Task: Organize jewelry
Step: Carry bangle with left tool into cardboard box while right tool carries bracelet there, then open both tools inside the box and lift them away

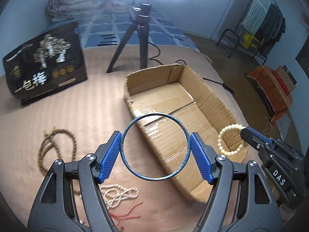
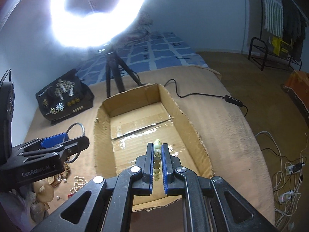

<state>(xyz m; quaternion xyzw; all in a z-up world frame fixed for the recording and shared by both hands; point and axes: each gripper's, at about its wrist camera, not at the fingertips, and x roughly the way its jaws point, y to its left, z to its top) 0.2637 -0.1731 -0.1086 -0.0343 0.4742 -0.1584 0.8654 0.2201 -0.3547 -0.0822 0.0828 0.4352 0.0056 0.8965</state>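
Observation:
My left gripper (image 1: 155,147) is shut on a blue metal bangle (image 1: 135,172), held above the near left wall of an open cardboard box (image 1: 212,94). My right gripper (image 2: 156,159) is shut on a cream bead bracelet (image 2: 157,145), held over the box (image 2: 100,135); in the left wrist view the bracelet (image 1: 222,135) hangs from the right gripper (image 1: 246,133) above the box's right corner. A brown bead necklace (image 1: 46,150) and a white pearl strand (image 1: 119,195) lie on the beige blanket left of the box.
A black printed bag (image 1: 46,65) stands at the far left. A tripod (image 1: 142,36) with a ring light (image 2: 96,13) stands behind the box. A cable with a switch (image 2: 231,98) runs right of the box. Red thread (image 1: 131,212) lies near the pearls.

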